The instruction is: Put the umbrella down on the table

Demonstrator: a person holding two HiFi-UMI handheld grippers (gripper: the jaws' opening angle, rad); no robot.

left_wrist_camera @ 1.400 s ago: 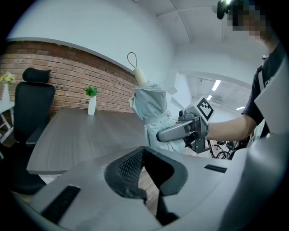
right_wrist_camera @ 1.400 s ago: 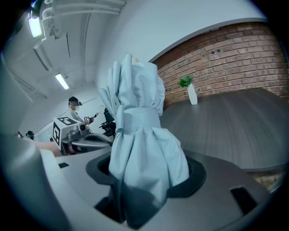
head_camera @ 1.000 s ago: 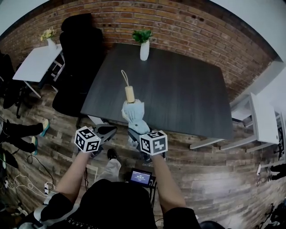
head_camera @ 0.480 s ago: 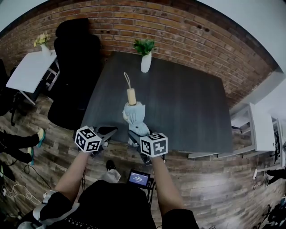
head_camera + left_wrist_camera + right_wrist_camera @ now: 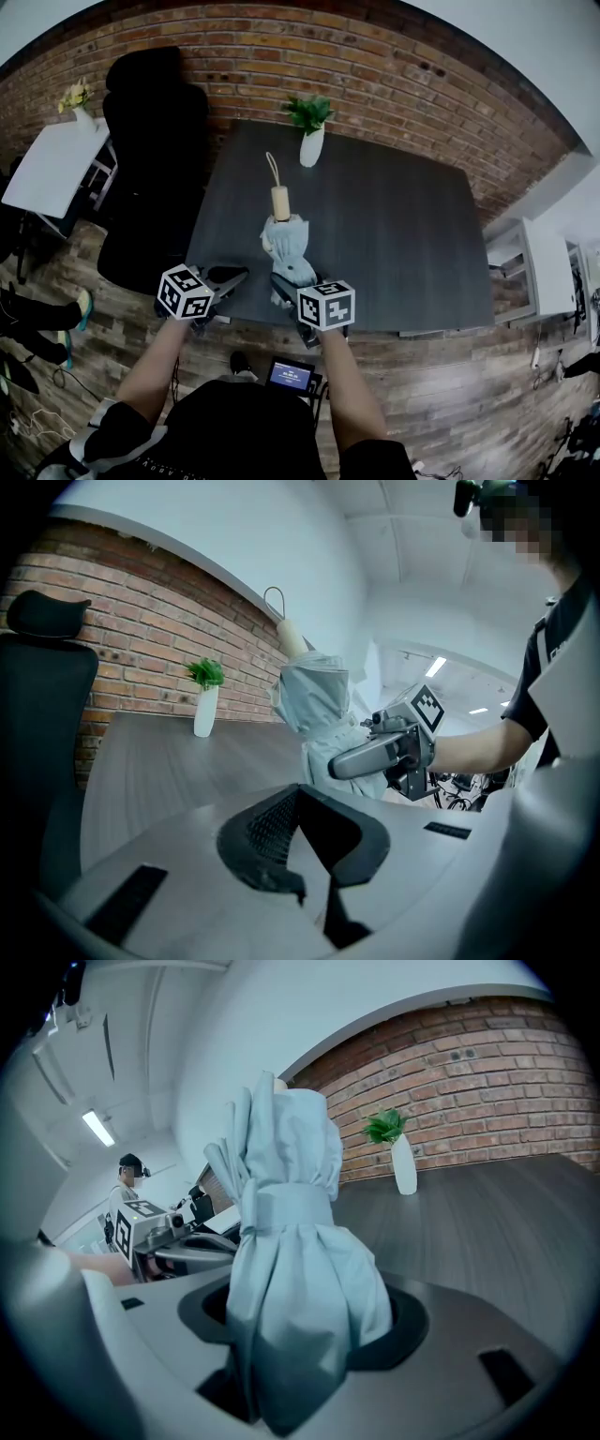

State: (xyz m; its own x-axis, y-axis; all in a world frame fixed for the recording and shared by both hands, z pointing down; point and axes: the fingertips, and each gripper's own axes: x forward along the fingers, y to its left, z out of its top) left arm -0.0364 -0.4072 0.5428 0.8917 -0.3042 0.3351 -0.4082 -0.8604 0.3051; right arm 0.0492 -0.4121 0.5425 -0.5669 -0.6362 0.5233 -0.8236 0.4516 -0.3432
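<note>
Carry step: right gripper (image 5: pixel 287 284) clamps the folded pale-blue fabric umbrella with tan handle (image 5: pixel 286 246) by its canopy, aloft over the near edge of the dark grey rectangular table (image 5: pixel 403 225), left gripper (image 5: pixel 225 277) empty with jaws together; next, I judge, lower it flat and release.

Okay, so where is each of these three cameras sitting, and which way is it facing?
Head view: on the person's head, looking steeply down at the table; both forearms, the left gripper and the right gripper holding the umbrella show.
Left gripper view: on the left gripper, facing the brick wall along its closed, empty jaws; the right gripper and its arm show.
Right gripper view: on the right gripper, facing the wall past the clamped umbrella; left gripper shows.
Shared: the white vase, all three.
</note>
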